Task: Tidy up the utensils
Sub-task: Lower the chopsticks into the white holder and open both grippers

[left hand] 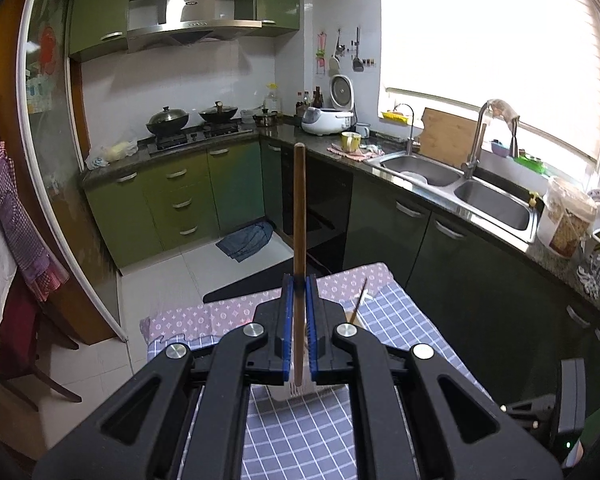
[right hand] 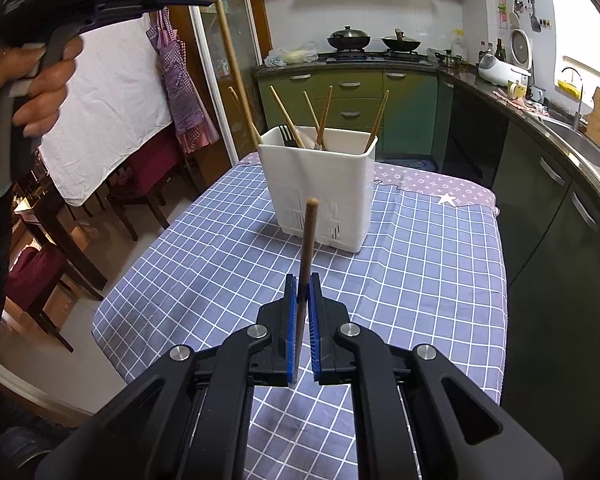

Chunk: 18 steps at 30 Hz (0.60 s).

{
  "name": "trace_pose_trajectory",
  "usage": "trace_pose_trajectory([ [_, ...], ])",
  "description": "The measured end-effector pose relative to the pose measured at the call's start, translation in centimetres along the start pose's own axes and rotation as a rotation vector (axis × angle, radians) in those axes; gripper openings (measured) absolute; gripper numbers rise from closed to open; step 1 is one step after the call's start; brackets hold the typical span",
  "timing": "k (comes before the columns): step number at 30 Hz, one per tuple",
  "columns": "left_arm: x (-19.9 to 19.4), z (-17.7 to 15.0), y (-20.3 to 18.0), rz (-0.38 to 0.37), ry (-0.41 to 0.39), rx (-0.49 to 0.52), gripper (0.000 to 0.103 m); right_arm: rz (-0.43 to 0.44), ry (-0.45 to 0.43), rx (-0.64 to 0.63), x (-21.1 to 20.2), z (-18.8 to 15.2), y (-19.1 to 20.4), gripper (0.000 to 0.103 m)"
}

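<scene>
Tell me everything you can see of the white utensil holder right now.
The holder is a white, plastic-looking rectangular bin with slotted vents near its base. It stands upright on the checked tablecloth, ahead of the right gripper. Several wooden chopsticks and a dark fork lean inside. Neither gripper touches it.

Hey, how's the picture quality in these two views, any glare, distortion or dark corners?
Left wrist view: the window is blown out to white, and the cabinets below it fall into deep shadow; counter lines bow from fisheye distortion. Right wrist view: lighting is more even, the checked tablecloth grid curves outward, and the corners vignette black. Both stay fairly sharp.
</scene>
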State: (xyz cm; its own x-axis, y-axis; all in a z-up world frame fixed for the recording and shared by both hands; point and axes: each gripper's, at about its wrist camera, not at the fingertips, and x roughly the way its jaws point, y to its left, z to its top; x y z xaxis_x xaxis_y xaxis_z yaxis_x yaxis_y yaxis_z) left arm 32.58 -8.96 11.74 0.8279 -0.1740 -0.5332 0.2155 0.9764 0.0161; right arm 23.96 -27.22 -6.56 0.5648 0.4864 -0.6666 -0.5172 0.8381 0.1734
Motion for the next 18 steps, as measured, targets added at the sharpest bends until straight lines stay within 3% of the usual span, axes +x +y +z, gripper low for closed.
trace_pose_trajectory([
  [7,1.7,1.2,0.4,0.013,-0.02,-0.013,0.006,0.007,-0.001,0.001,-0.1,-0.1,-0.1,0.007],
  [18,6.6,-0.8,0.2,0.042,0.059,-0.001,0.006,0.008,0.002,0.001,-0.4,-0.2,-0.1,0.007],
])
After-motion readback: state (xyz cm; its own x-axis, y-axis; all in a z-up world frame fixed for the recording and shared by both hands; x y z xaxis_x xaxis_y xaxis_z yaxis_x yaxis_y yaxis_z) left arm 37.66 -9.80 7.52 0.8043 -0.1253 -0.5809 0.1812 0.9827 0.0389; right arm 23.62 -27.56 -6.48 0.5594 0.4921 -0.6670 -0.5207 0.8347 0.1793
